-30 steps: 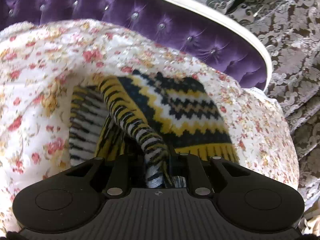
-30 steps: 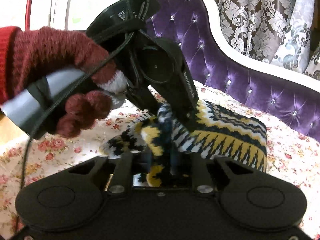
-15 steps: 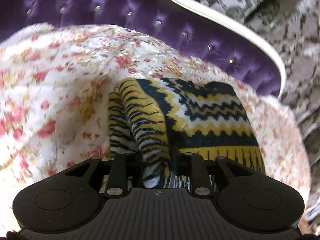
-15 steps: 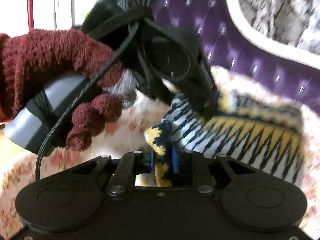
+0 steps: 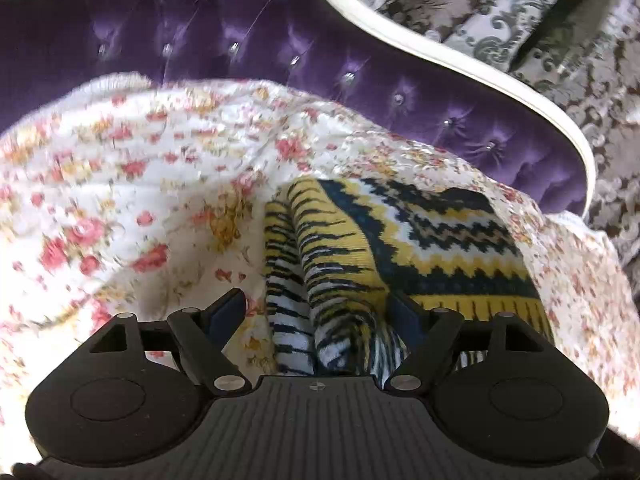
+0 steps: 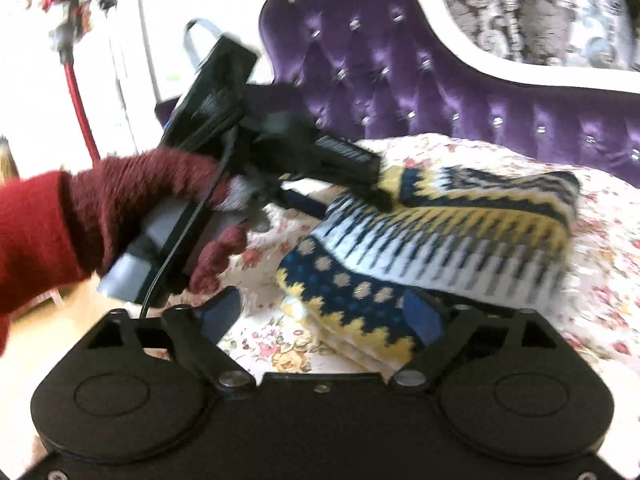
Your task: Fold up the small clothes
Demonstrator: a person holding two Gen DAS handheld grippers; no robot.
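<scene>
Left gripper (image 5: 316, 312) jaws just opened, wide now, pads not pressing; folded sleeve of knitted sweater (image 5: 416, 248) lies loose between them. Right gripper (image 6: 324, 312) also just opened, sweater's near corner between jaws, free. Sweater rests folded on floral cover (image 5: 140, 200) of purple sofa (image 5: 280, 48), directly ahead of both grippers, long axis running away toward sofa back. Left gripper appears nearer to top fold.

Each camera sits just behind its own jaws, close above the bedspread (image 5: 120, 184), tilted down toward the purple headboard (image 6: 400, 80). The right view looks lower and catches the left gripper (image 6: 344, 188) from its side. Both views share the knit (image 5: 420, 240).
</scene>
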